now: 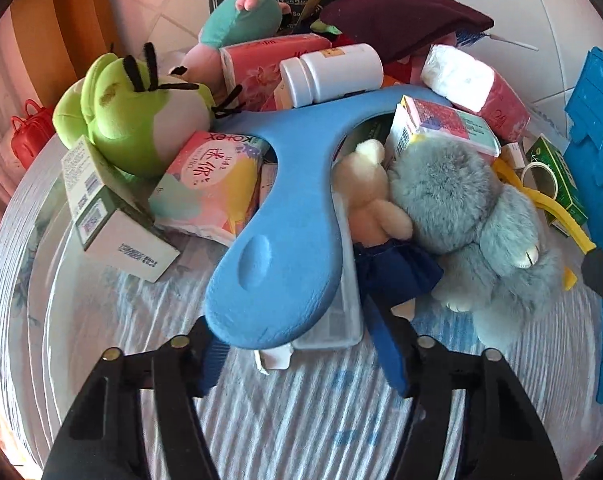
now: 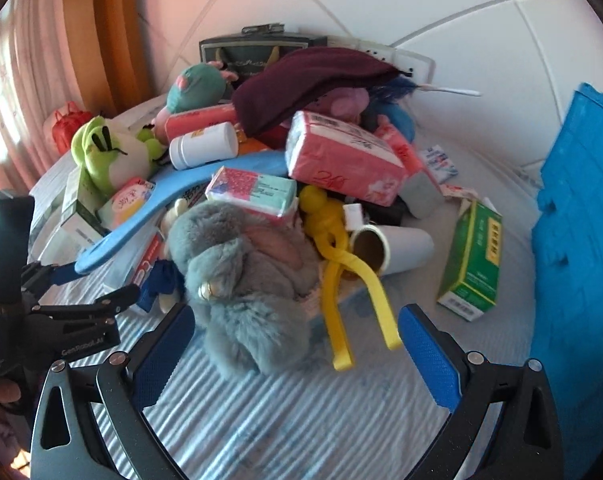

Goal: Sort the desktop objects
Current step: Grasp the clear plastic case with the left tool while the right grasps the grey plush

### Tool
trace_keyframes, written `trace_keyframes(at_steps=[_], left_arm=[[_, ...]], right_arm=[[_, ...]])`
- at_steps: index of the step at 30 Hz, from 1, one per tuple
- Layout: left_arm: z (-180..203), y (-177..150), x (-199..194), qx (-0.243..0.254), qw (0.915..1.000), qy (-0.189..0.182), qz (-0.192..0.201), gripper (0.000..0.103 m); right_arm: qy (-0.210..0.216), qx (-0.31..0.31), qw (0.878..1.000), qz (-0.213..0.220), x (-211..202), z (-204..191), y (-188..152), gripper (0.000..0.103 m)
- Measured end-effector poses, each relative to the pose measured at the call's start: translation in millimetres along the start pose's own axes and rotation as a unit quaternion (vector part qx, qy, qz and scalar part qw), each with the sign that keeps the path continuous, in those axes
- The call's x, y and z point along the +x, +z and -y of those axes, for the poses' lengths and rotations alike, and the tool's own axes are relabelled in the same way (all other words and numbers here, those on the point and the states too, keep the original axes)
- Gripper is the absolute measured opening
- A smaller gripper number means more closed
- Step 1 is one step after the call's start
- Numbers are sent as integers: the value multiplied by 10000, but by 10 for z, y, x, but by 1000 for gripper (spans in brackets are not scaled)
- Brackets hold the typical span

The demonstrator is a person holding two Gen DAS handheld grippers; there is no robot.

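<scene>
In the left wrist view the left claw [image 1: 301,354] points down at the near edge of a heap on a striped cloth [image 1: 281,420]. Its jaws stand partly spread around the near, rounded end of a blue paddle [image 1: 285,216] and a clear box [image 1: 341,320] under it. The left pad sits at the paddle's edge and the right pad stays apart from it, beside the navy skirt of a cream doll [image 1: 373,196]. Just right of the doll lies a grey plush [image 1: 461,208], touching it. A pink pack [image 1: 209,184] and a white box [image 1: 117,232] lie left of the paddle, with a green plush [image 1: 133,120] behind them. A white bottle [image 1: 333,72] lies on its side on the paddle's far arm, and a maroon cloth [image 1: 401,16] tops the far side of the heap. A blue crate [image 1: 597,128] stands at the right edge. In the right wrist view the right claw [image 2: 297,360] is spread wide and pinches nothing. The near end of the grey plush lies between its pads, close to the left one. Yellow tongs [image 2: 341,264] lie just right of the plush, their handles reaching toward the right pad. A paper cup [image 2: 405,248] lies on its side behind them, a green box [image 2: 473,260] stands farther right, and a red tissue pack [image 2: 341,160] rests higher in the heap. At the left the left claw shows from the side, one finger at the paddle's tip and the other below it.
</scene>
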State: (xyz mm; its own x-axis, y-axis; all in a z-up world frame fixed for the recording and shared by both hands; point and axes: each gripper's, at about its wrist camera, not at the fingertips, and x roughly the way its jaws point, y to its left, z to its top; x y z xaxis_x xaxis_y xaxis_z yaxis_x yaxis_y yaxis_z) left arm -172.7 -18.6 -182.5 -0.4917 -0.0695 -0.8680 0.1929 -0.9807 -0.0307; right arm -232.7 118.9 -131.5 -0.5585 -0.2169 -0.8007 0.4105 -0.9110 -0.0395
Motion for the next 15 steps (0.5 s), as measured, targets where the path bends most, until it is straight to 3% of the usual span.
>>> trace_keyframes(at_steps=[1, 8, 9, 11, 13, 15], left_arm=[[22, 17, 45, 30, 9999, -63, -76, 47], [169, 142, 134, 228, 9997, -34, 28, 47], [174, 152, 138, 206, 9998, -42, 35, 47], [198, 196, 176, 247, 9997, 21, 61, 46], [219, 201, 188, 343, 9993, 93, 90, 45], [202, 189, 174, 316, 9995, -29, 83, 38]], right_arm=[[37, -29, 10000, -53, 65, -22, 31, 103], [345, -138, 9971, -669, 558, -170, 193, 100], [370, -198, 9964, -739, 616, -200, 205, 96], [431, -335, 9948, -855, 721, -265, 219, 74], [449, -384, 9934, -980, 853, -294, 233, 62], [509, -267, 9924, -1088, 969, -251, 240, 62]])
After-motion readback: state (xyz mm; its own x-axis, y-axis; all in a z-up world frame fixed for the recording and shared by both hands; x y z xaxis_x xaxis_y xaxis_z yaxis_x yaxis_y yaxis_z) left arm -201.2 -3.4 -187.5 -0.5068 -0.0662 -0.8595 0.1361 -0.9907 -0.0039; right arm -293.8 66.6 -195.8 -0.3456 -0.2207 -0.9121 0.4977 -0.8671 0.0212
